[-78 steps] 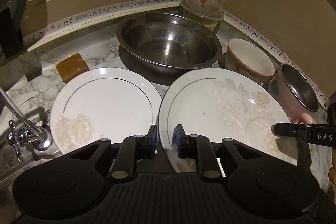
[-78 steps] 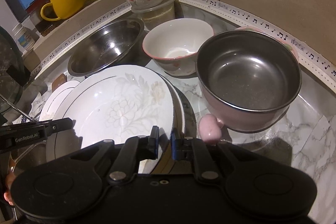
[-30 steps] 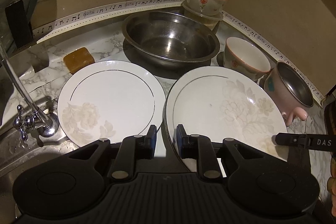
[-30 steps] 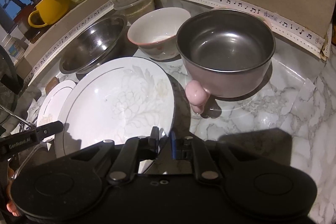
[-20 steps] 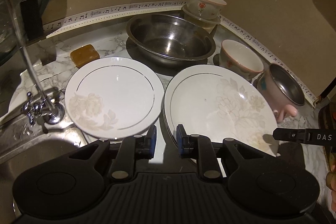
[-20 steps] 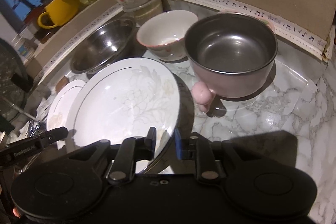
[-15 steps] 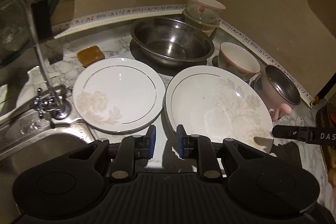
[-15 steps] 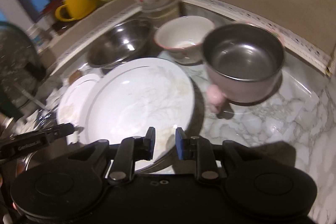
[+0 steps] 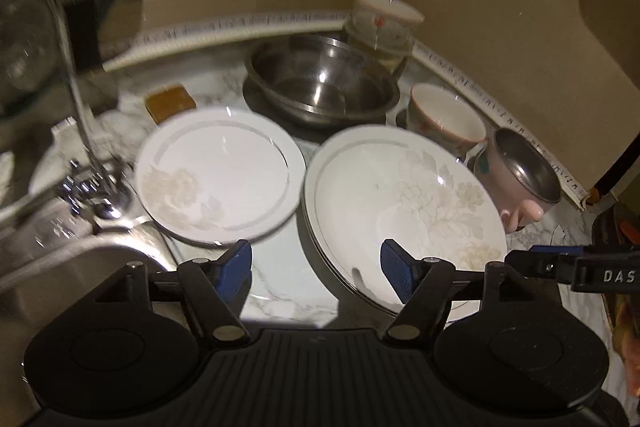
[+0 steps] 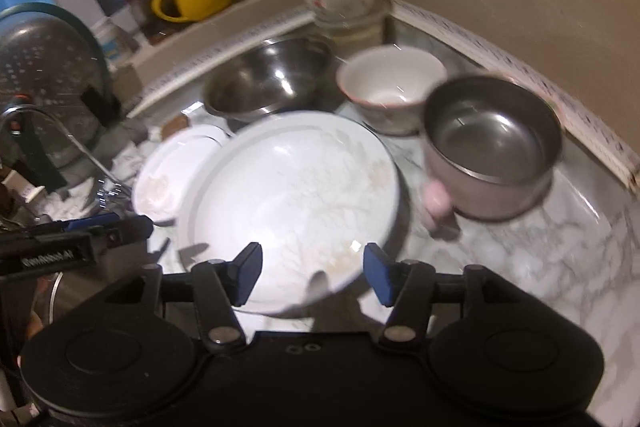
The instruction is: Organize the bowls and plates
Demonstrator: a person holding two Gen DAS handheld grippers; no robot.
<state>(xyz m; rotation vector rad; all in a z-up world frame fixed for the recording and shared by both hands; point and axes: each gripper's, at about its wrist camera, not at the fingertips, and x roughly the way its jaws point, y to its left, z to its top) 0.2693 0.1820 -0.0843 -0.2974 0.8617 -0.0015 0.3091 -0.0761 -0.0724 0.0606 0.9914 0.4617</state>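
Left wrist view: marble counter (image 9: pixel 288 287), sink (image 9: pixel 60 267) at its left edge with tap (image 9: pixel 80 131). Big plate (image 9: pixel 400 211) near front edge, small plate (image 9: pixel 218 175) just beside it by the sink. Steel bowl (image 9: pixel 320 83) behind both, white bowl (image 9: pixel 444 121) and pink pot (image 9: pixel 520 175) along the right wall. Soap (image 9: pixel 170 102) left of steel bowl. Left gripper (image 9: pixel 316 265) opening, big plate's rim between its jaws, untouched. Right gripper (image 10: pixel 312 269) opening over big plate's near rim, nothing gripped.

Two downward wrist views, perhaps overlapping plates (image 9: pixel 400 207)
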